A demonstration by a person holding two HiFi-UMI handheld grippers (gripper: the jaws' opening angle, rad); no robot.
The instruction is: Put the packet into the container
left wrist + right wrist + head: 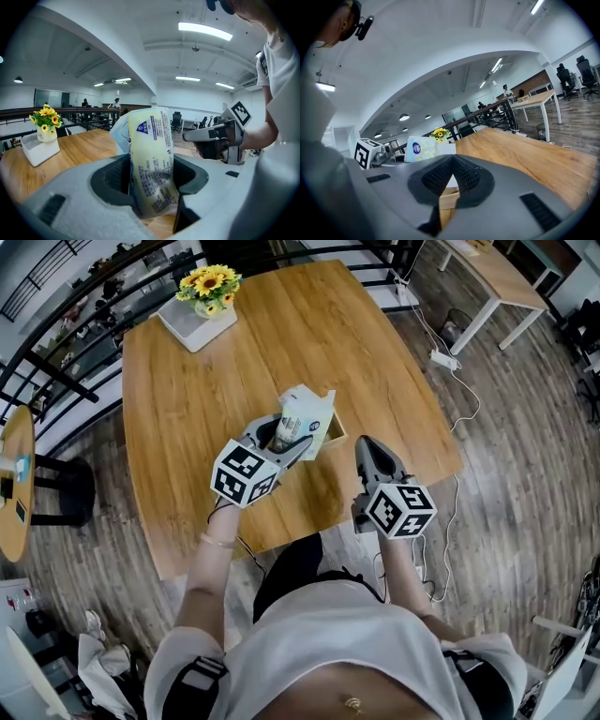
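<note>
A pale yellow packet (305,418) with blue print stands upright between the jaws of my left gripper (286,439), which is shut on it. It is held just above the near left side of a small wooden container (334,434) on the table. In the left gripper view the packet (150,159) fills the gap between the pads of that gripper (150,178). A white-blue bag (317,397) rises behind the packet. My right gripper (367,446) is shut and holds nothing, a little to the right of the container, near the table's front edge. The right gripper view shows the packet (417,147) to its left.
A pot of sunflowers (209,285) on a white tray (187,326) stands at the table's (281,343) far left corner. A small round side table (14,484) is to the left. A power strip and cables (442,359) lie on the floor to the right.
</note>
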